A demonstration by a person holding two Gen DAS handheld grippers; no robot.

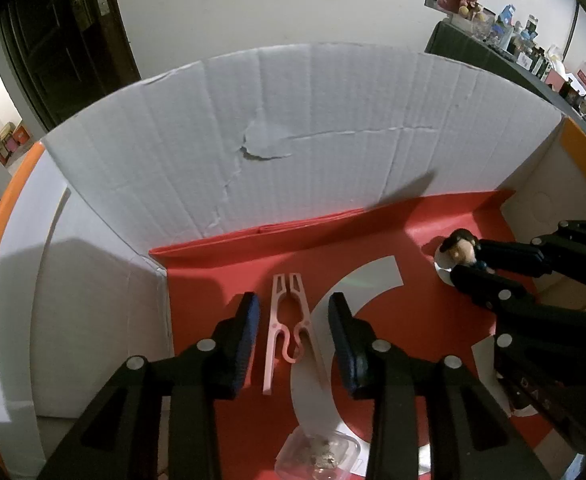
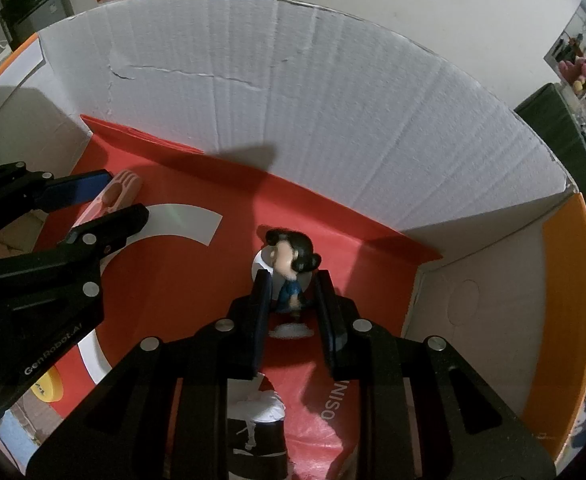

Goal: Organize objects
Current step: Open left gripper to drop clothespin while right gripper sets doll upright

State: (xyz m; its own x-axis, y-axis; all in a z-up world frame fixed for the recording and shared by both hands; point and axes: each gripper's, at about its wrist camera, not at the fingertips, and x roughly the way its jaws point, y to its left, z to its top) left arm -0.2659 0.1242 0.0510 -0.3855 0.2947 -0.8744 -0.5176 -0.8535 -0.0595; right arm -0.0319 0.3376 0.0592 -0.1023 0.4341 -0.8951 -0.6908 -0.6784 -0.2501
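A pink clothespin (image 1: 289, 328) lies flat on the red sheet (image 1: 221, 276) inside the white cardboard box. My left gripper (image 1: 293, 308) is open, its fingers on either side of the clothespin and not touching it; it also shows in the right wrist view (image 2: 113, 196) with the clothespin (image 2: 113, 194) between the fingers. A small figurine (image 2: 291, 268) with black hair and a blue body stands on a white base. My right gripper (image 2: 293, 284) has its fingers close on both sides of the figurine; contact is unclear. The figurine (image 1: 461, 250) also shows in the left wrist view.
The tall white box wall (image 1: 293, 140) stands behind and the side flaps have orange edges (image 2: 569, 320). A clear plastic case (image 1: 319, 454) lies on the sheet near me. A yellow disc (image 2: 47, 386) lies at the left. A cluttered shelf (image 1: 533, 52) stands beyond the box.
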